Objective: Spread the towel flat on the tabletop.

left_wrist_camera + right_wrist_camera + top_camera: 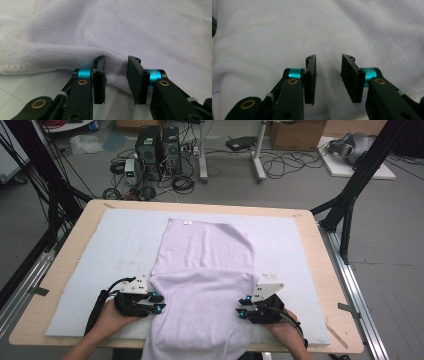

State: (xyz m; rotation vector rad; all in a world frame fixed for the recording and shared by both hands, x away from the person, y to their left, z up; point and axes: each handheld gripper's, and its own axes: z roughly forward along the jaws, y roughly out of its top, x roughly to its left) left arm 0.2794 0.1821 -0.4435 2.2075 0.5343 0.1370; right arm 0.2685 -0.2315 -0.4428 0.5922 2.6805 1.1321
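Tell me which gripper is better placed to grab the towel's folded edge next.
Left. The left gripper has the lilac towel's folded edge between its open jaws; the right gripper stands over flat cloth.

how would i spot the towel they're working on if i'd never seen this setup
Find the wooden table with a pale grey mat covering most of it. Down the mat's middle lies the lilac towel, its near end hanging over the table's front edge. It is the only cloth there, folded over itself, between the left claw and right claw.
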